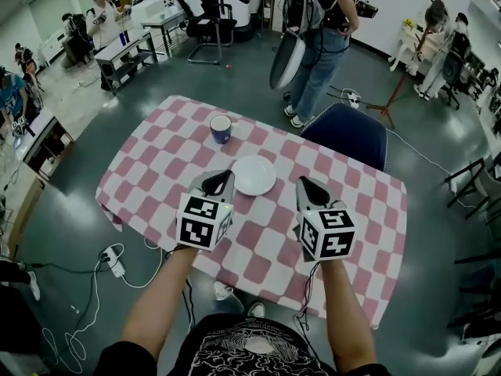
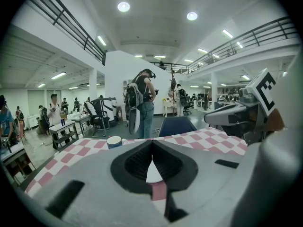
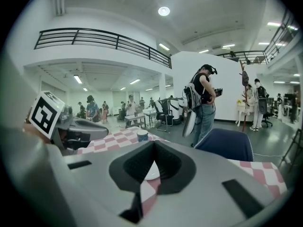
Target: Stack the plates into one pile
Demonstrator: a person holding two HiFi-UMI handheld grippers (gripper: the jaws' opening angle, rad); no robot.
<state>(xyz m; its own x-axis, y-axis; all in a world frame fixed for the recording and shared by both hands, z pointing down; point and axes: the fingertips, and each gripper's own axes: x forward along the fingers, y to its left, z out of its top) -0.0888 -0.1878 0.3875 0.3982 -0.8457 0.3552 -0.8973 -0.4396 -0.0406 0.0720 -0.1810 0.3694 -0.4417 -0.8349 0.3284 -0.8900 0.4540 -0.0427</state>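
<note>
Stacking looks all but finished: only 1 white plate pile (image 1: 254,175) shows on the checked table (image 1: 156,171). It lies near the middle of the cloth, with a blue cup (image 1: 221,128) well apart beyond it. From above I cannot tell whether the pile is 1 plate or several, since it reads as a single disc.

The left gripper (image 1: 223,178) sits just beside the pile's left edge and the right gripper (image 1: 304,185) is near its right side. Both point forward over the table and slightly down. In each gripper view the 2 jaws meet at their tips with nothing between them. Only a sliver of the plate pile (image 2: 154,171) and cloth shows through the gap behind the tips, so both grippers are empty.

If another plate waits outside these views, the next move calls for the jaws to part before they take a rim. Otherwise, I judge that the grippers need only draw clear.

The pile lies flat with its face up. Being round, it has no long axis and points no particular way.
</note>
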